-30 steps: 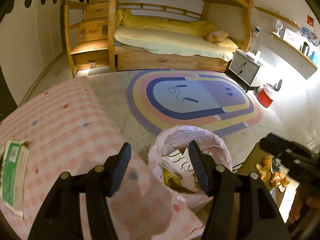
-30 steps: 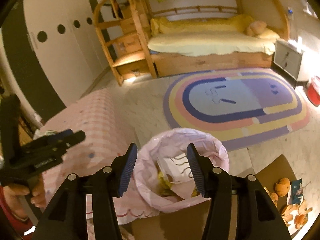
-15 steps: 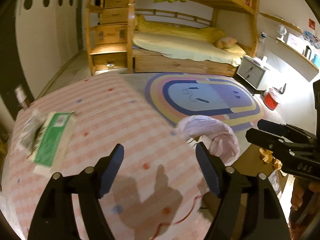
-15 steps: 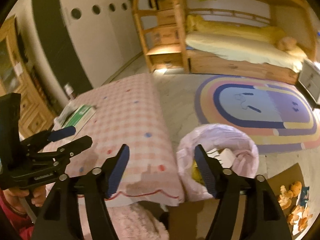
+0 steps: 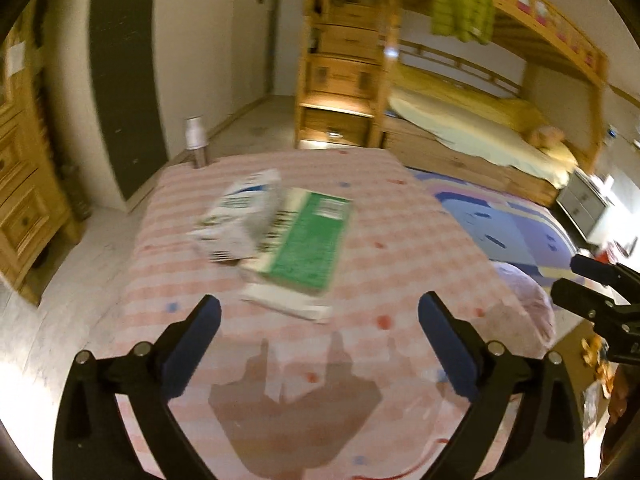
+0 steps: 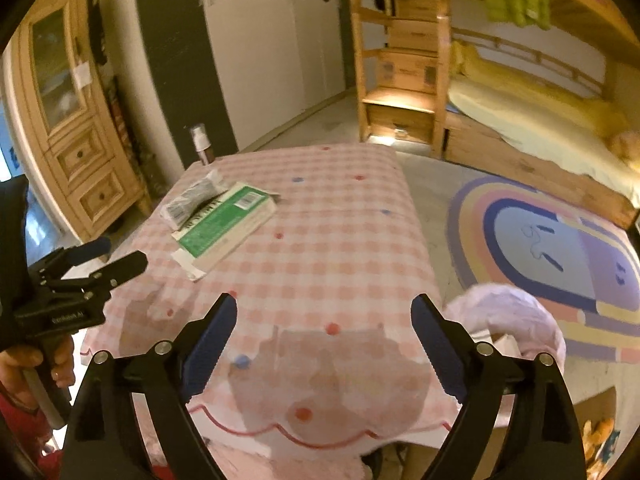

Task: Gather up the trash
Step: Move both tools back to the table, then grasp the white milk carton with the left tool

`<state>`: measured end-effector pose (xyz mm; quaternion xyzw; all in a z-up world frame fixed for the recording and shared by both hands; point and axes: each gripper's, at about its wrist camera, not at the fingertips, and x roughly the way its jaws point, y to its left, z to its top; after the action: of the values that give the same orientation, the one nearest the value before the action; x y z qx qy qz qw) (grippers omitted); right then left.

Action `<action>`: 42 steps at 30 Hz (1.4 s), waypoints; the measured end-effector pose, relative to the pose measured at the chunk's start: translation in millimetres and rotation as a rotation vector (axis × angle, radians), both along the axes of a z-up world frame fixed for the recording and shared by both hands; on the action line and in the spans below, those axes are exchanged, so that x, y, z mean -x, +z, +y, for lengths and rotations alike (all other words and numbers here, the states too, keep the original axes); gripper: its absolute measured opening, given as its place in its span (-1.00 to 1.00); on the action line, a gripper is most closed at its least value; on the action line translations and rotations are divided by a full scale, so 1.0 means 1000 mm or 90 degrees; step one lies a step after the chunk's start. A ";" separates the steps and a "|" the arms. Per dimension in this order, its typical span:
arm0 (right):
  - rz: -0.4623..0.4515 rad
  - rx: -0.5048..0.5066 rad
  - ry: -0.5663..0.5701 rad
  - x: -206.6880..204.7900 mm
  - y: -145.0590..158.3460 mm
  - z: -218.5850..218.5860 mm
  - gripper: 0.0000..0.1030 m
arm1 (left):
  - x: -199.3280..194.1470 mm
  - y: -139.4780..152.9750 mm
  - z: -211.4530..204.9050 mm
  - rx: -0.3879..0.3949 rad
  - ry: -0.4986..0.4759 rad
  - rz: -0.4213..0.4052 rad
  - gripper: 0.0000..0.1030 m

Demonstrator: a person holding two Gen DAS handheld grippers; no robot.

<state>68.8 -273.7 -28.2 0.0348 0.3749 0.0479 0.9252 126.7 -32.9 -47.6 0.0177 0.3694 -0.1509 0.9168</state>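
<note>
Green-faced flattened carton [image 5: 308,240] and a crumpled white wrapper [image 5: 236,216] touching its left edge lie far-centre on the table [image 5: 400,240], long axis pointing away, dead ahead of the left gripper [image 5: 319,320]; the right gripper [image 6: 323,330] sits further right. Both jaws have just been opening, empty.

No text is legible; print on the green box [image 6: 224,226] blurs.

Walls: white wardrobe doors [image 6: 276,40] with round holes, one dark panel
Floor: pale, rainbow rug [image 6: 552,256]
Furniture: wooden bunk bed [image 5: 472,120], drawer stairs [image 6: 404,76], pine cabinet [image 6: 68,120], checked-cloth table [image 6: 344,248]
Light: warm, dim
</note>
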 end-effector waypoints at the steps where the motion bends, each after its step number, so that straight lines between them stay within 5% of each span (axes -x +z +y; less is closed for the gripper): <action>1: 0.000 0.003 0.005 -0.003 0.000 0.004 0.73 | -0.004 0.000 0.012 0.002 0.013 0.001 0.86; 13: 0.027 0.047 0.037 -0.048 -0.010 0.044 0.74 | -0.064 -0.019 0.064 -0.001 0.060 0.030 0.86; 28: 0.050 0.049 0.044 -0.080 -0.025 0.055 0.74 | -0.131 -0.049 0.038 -0.017 -0.005 0.075 0.86; 34: 0.058 0.045 0.042 -0.083 -0.029 0.053 0.74 | -0.140 -0.046 0.033 0.020 -0.032 0.074 0.81; 35: 0.058 0.044 0.041 -0.084 -0.029 0.053 0.74 | -0.141 -0.046 0.033 0.014 -0.029 0.071 0.62; 42: 0.053 0.038 0.050 -0.079 -0.028 0.057 0.74 | -0.119 -0.044 0.032 -0.034 -0.030 0.063 0.60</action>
<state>147.8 -216.3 -55.7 -0.0056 0.4152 0.0717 0.9069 246.0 -0.7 -92.0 0.0434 0.4180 -0.1628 0.8927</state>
